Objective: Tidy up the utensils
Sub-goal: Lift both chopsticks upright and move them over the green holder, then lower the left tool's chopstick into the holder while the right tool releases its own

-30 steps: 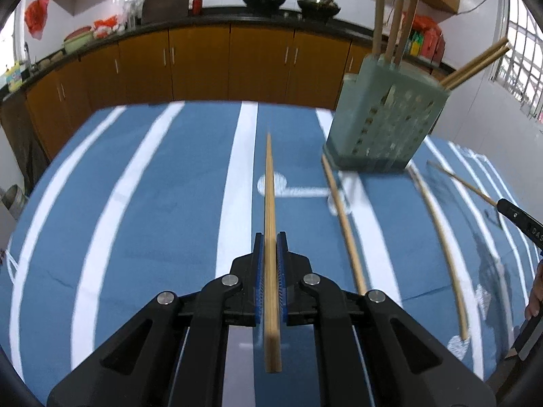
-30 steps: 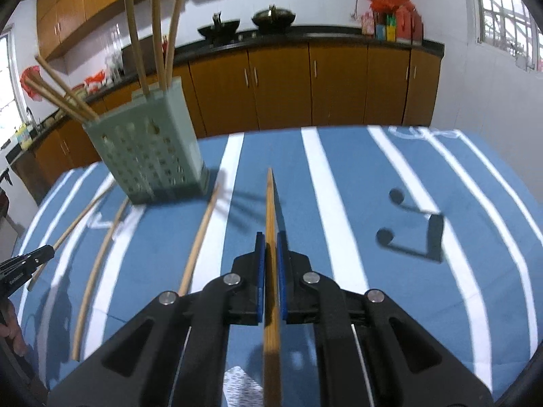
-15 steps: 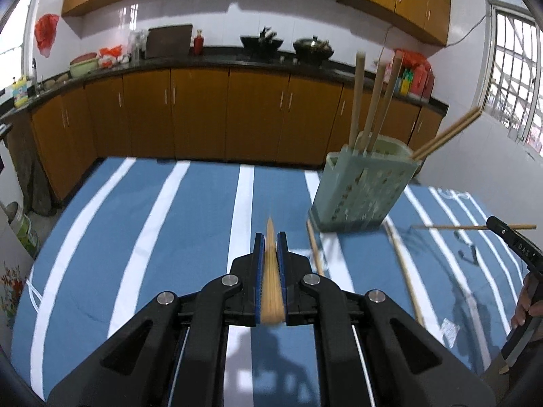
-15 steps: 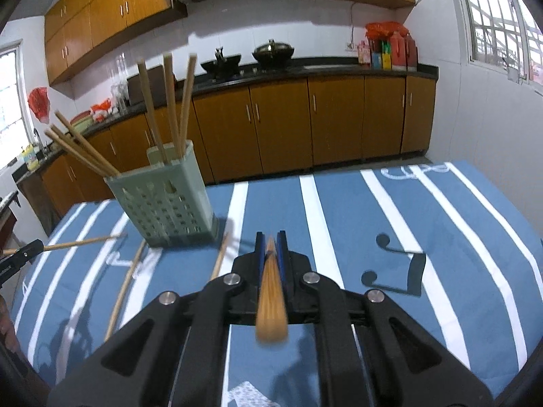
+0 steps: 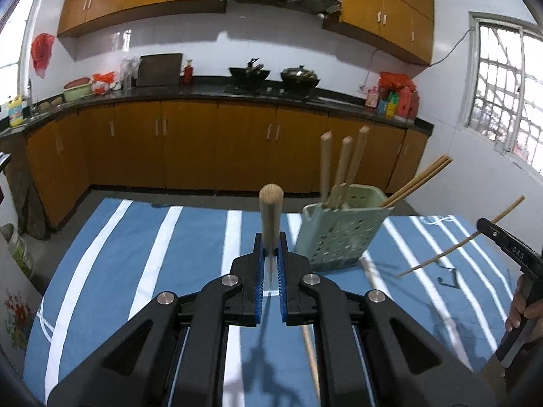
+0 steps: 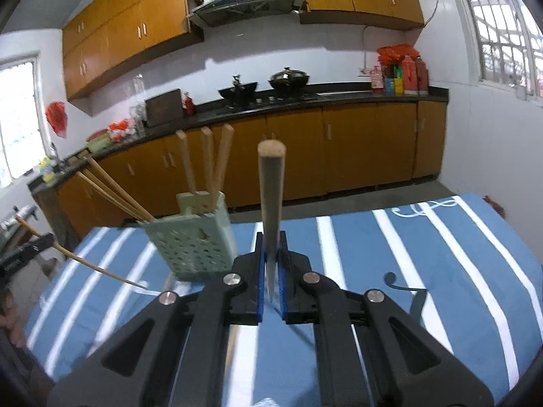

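Wooden chopsticks, one pinched in the left gripper and one in the right gripper, could pivot between the fingers and miss the green holder ahead on the bench.

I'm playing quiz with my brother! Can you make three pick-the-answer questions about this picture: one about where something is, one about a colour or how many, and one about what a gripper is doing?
1. Where does the green holder stand?
A. on the striped blue cloth
B. on the kitchen counter
C. on the floor

2. How many thick wooden handles stick straight up from the holder?
A. one
B. three
C. six

3. What is the left gripper doing?
A. open, holding nothing
B. shut on a spoon
C. shut on a chopstick

Answers:
1 A: the holder's base rests on the blue cloth with white stripes.
2 B: three rounded tops rise side by side above its rim.
3 C: the blue pads squeeze a chopstick that points up toward the camera.
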Action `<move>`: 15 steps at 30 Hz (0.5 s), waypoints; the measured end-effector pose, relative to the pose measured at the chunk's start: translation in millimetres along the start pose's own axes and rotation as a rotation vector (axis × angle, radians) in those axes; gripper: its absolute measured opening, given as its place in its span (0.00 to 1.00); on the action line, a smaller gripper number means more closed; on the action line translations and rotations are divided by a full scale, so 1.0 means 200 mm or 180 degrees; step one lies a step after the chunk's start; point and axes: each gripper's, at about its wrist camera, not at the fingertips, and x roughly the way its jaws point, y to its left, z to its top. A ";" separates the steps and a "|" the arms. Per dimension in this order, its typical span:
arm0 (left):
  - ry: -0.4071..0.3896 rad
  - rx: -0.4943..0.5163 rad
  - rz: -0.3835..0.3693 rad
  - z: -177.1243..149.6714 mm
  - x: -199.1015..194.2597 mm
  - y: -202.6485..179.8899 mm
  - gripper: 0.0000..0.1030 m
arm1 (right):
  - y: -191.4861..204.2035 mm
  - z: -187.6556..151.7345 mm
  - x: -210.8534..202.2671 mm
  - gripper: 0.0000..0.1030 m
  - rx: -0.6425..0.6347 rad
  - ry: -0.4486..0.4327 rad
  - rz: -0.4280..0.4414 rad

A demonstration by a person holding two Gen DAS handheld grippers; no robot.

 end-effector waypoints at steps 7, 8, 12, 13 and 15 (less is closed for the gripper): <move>-0.0220 0.0100 -0.0365 0.13 -0.14 -0.13 0.07 | 0.09 0.21 -0.19 0.08 0.0031 -0.0259 0.0533; -0.0270 0.0116 -0.0420 0.15 -0.16 -0.16 0.07 | 0.11 0.23 -0.21 0.08 0.0013 -0.0307 0.0574; -0.0493 0.0182 -0.0507 0.26 -0.20 -0.26 0.07 | 0.20 0.34 -0.25 0.08 -0.0119 -0.0548 0.0585; -0.0532 0.0187 -0.0506 0.28 -0.20 -0.27 0.07 | 0.22 0.36 -0.25 0.08 -0.0135 -0.0580 0.0591; -0.0638 0.0185 -0.0502 0.34 -0.19 -0.31 0.07 | 0.26 0.39 -0.23 0.08 -0.0180 -0.0626 0.0572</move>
